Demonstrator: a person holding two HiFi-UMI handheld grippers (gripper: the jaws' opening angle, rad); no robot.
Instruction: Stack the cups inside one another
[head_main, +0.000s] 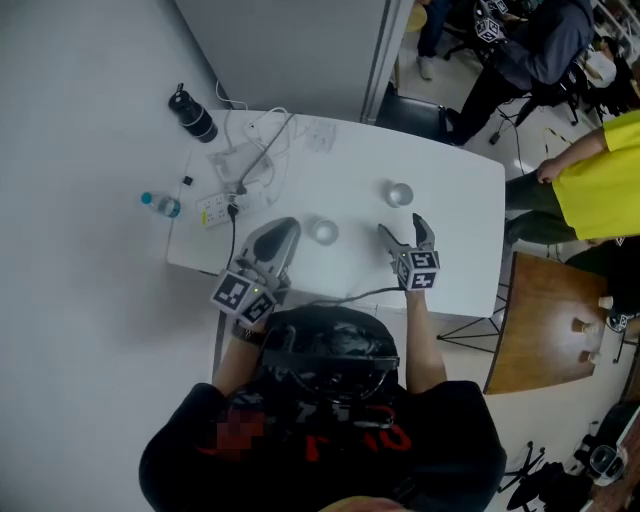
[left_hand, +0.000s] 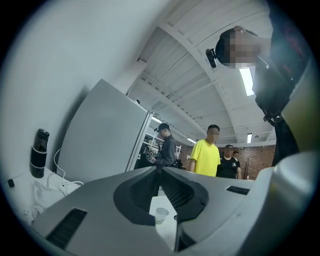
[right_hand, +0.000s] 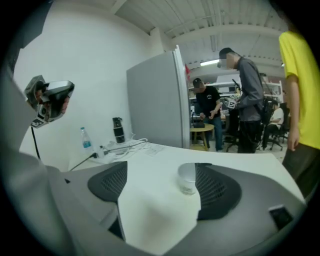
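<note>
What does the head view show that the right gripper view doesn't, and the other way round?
Only the head view: the second cup near the left gripper, so both cups at once. Only the right gripper view: a person in black at a round table past the partition. Both: the cup ahead of the right gripper's open jaws, the black bottle and the water bottle.

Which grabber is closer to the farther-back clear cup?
Right. The right gripper is just short of the small clear plastic cup; the left gripper is well off to its left.
</note>
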